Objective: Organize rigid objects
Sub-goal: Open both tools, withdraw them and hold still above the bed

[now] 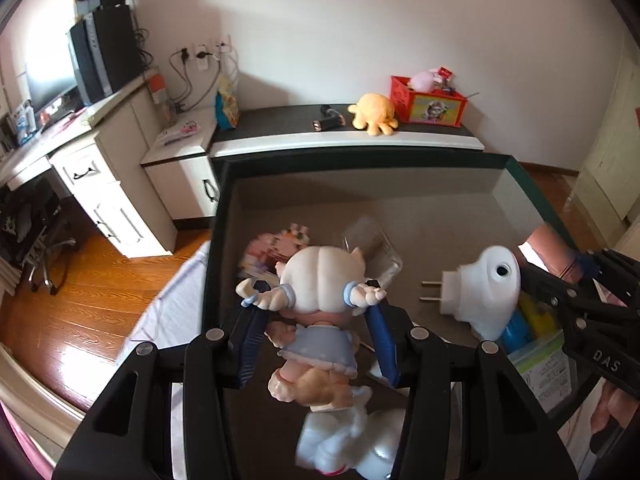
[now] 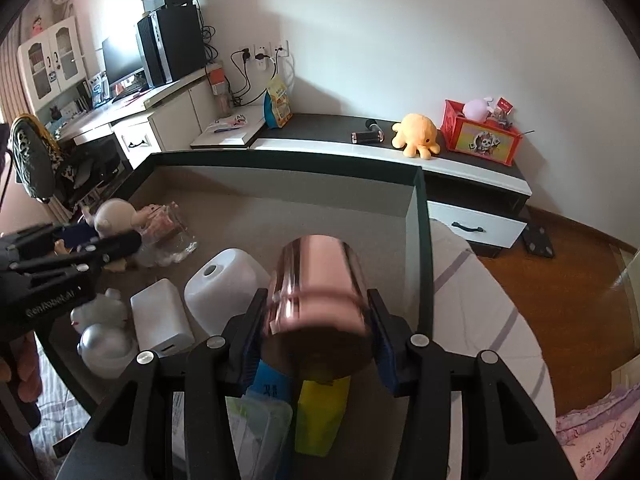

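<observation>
Grey-lined box (image 2: 280,200) under both grippers, left fingers (image 1: 250,340) clamping a doll (image 1: 316,304), right fingers (image 2: 382,344) a copper cup (image 2: 316,300).

Pink figure (image 1: 276,246) behind the doll (image 1: 316,312) is blurred, can't tell what it is. Yellow/blue items (image 2: 316,416) under the copper cup (image 2: 316,300) mostly hidden. White toy (image 1: 352,444) below doll cut off by frame edge, blurry.
</observation>
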A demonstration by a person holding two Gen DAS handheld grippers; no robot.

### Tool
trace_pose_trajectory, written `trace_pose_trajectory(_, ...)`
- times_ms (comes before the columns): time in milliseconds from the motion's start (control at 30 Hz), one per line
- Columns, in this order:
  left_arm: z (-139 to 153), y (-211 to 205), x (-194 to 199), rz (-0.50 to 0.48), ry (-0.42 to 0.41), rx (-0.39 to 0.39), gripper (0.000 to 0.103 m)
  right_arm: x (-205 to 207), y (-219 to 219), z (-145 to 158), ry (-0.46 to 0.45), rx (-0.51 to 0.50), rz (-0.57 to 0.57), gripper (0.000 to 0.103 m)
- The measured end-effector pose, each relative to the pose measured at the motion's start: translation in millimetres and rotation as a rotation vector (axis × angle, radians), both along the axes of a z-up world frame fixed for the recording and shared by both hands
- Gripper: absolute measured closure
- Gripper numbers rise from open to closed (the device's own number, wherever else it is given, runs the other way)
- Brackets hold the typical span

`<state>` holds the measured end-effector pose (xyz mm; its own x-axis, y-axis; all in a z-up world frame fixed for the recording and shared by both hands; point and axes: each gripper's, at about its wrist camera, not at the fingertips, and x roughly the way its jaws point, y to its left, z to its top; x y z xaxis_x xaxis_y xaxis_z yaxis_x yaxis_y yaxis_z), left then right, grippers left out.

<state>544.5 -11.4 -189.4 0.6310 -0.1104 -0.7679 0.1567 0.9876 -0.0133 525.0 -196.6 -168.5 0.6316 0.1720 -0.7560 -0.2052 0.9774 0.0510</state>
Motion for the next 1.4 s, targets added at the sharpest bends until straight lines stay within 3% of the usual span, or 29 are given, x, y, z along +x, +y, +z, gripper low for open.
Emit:
trace_pose_trajectory(67, 0.7, -3.7, -5.6, -0.014, -0.002, 0.004, 0.044, -2.6, -0.5, -0.9, -0.009, 0.024, -0.001, 0.053)
trace_pose_trajectory(133, 8.7, -5.8, -15.2, -0.013, -0.048, 0.015, 0.026, -6.5, -1.6, 0.8, -0.014, 0.028, -0.009, 0.046)
trace_pose_trajectory(167, 14.1, -5.6, -20.7, -0.005, -0.072, 0.018, 0.011, -11.0, -2.6, 4.4, -0.032, 0.035, -0.012, 0.041)
trace_pose_trajectory(200, 21.0, -4.6, -27.1, 0.0, -0.1, 0.013, 0.004, -14.5, -2.7, 8.0, -0.041, 0.044, -0.011, 0.032)
trace_pose_trajectory(233, 30.3, -3.8, -37.5, -0.004, -0.137, 0.0, 0.004, -21.6, -3.4, 13.1, -0.051, 0.056, -0.008, 0.025)
trace_pose_trajectory(467, 76.5, 2.5, -106.2, 0.031, -0.265, 0.009, 0.004, -82.8, -2.2, 54.5, -0.148, 0.097, -0.017, 0.023)
trace_pose_trajectory(667, 113.4, 10.1, -203.3, 0.047, -0.434, 0.0, 0.0, -166.0, 3.7, 91.8, -0.281, 0.112, -0.026, 0.015)
trace_pose_trajectory(700, 117.0, 10.0, -219.5, 0.054, -0.458, 0.009, 0.0, -180.3, 4.6, 96.5, -0.304, 0.114, -0.024, 0.011)
trace_pose_trajectory(733, 120.2, 9.3, -236.9, 0.058, -0.477, 0.013, 0.0, -194.2, 6.1, 100.0, -0.321, 0.109, -0.022, 0.0)
trace_pose_trajectory(1033, 137.3, 9.6, -360.8, 0.105, -0.567, -0.003, 0.0, -311.4, 20.1, 126.4, -0.482, 0.05, -0.052, 0.0)
trace_pose_trajectory(1233, 146.7, 11.1, -412.5, 0.131, -0.623, -0.004, 0.0, -373.8, 18.7, 135.7, -0.558, 0.057, -0.084, 0.0)
trace_pose_trajectory(1400, 153.3, 8.6, -439.5, 0.151, -0.674, 0.012, 0.0, -400.4, 17.2, 141.7, -0.587, 0.073, -0.095, 0.0)
